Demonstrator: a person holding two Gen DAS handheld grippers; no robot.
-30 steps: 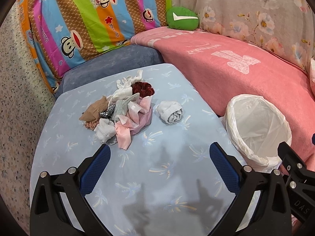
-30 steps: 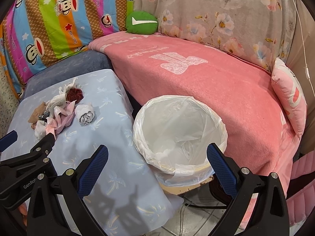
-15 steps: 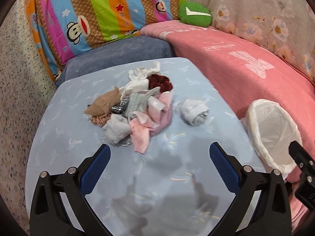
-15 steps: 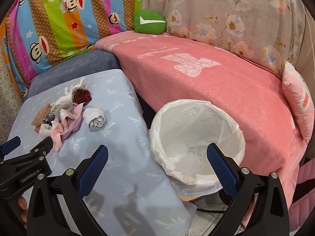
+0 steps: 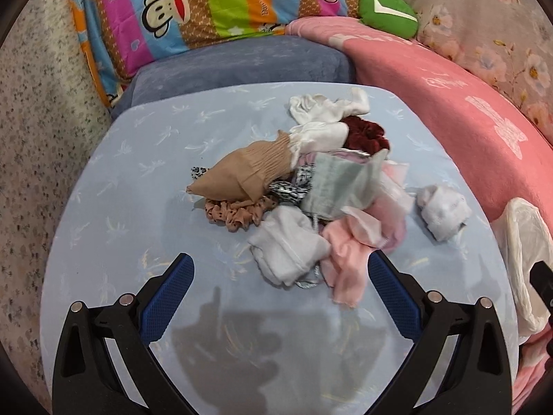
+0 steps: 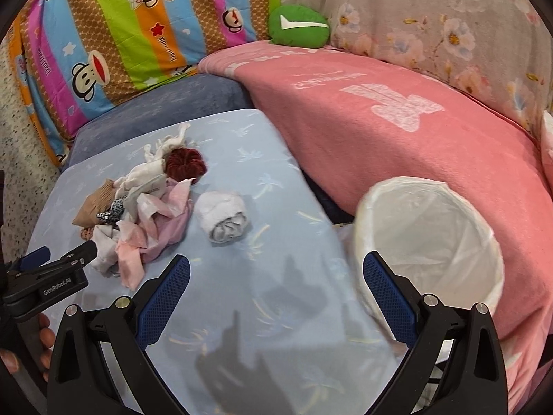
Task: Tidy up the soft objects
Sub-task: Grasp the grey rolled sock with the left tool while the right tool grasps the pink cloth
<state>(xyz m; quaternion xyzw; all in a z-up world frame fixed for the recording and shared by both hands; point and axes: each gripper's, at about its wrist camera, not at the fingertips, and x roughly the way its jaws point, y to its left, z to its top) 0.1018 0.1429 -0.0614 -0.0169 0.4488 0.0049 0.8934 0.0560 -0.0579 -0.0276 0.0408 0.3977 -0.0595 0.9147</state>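
Observation:
A heap of soft items lies on the light blue table: a tan stocking, a dark red scrunchie, white socks, pink cloth and a brown scrunchie. A rolled white sock sits apart to the right of the heap. My left gripper is open just in front of the heap, holding nothing. My right gripper is open over the table's near right part, between the rolled sock and the white-lined basket.
The basket stands off the table's right edge against a pink-covered sofa. A blue-grey cushion, a striped monkey-print pillow and a green cushion lie behind. The left tool's body and a hand show at the lower left.
Both grippers have moved forward and left toward the heap. The heap now fills the left view's centre, and the basket has slid toward the right edge. Both stay open.

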